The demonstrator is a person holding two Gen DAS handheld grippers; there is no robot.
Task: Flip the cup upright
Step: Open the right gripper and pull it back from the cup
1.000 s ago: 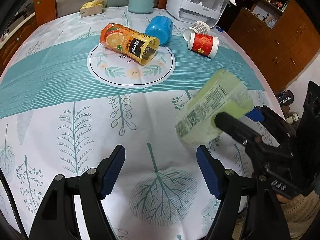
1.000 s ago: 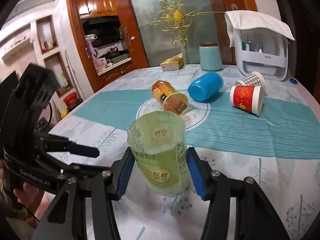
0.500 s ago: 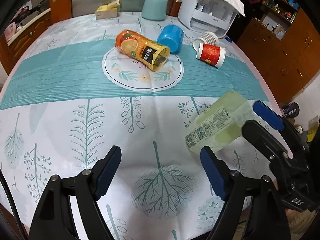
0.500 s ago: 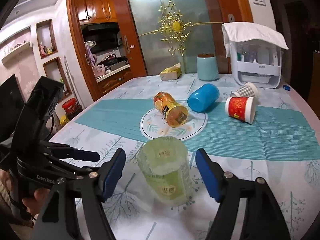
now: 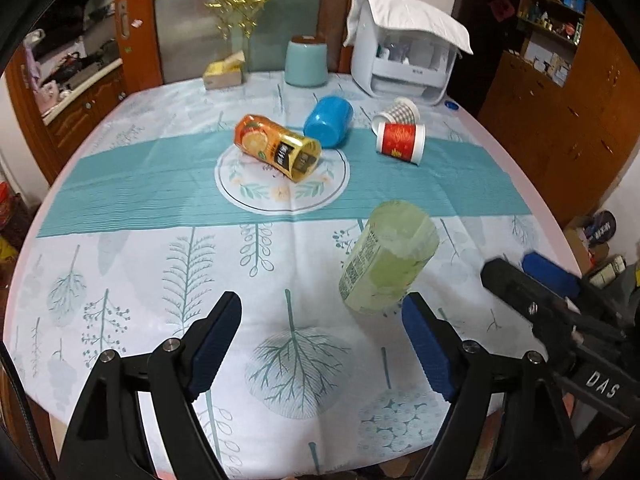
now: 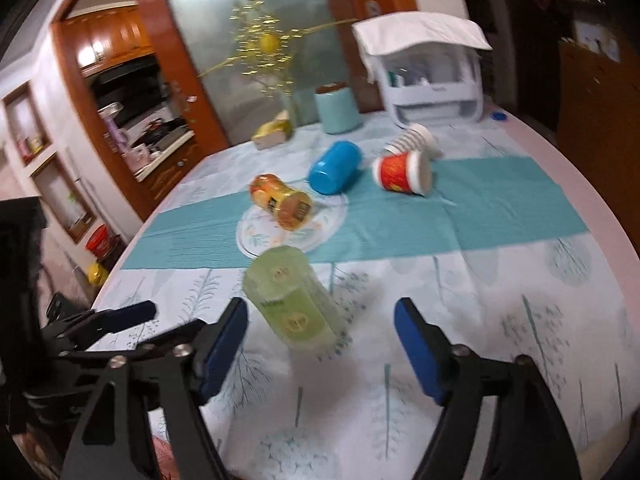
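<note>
A pale green translucent cup (image 5: 386,258) stands upright on the tablecloth, free of both grippers; it also shows in the right wrist view (image 6: 294,296). My left gripper (image 5: 322,346) is open and empty, just short of the cup and to its left. My right gripper (image 6: 320,338) is open and empty, drawn back from the cup; it shows at the right edge of the left wrist view (image 5: 532,278). An orange juice cup (image 5: 278,152), a blue cup (image 5: 328,120), a red cup (image 5: 400,142) and a checked cup (image 5: 396,110) lie on their sides farther back.
At the table's far edge stand a white appliance with a cloth on it (image 5: 404,60), a teal canister (image 5: 306,60) and a yellow box (image 5: 224,72). Wooden cabinets (image 5: 560,120) stand to the right. The round table's edge (image 5: 556,224) curves near on the right.
My right gripper opened, let go of the green cup and drew back. The cup now stands on the table. The left gripper view pulled back and rose.
</note>
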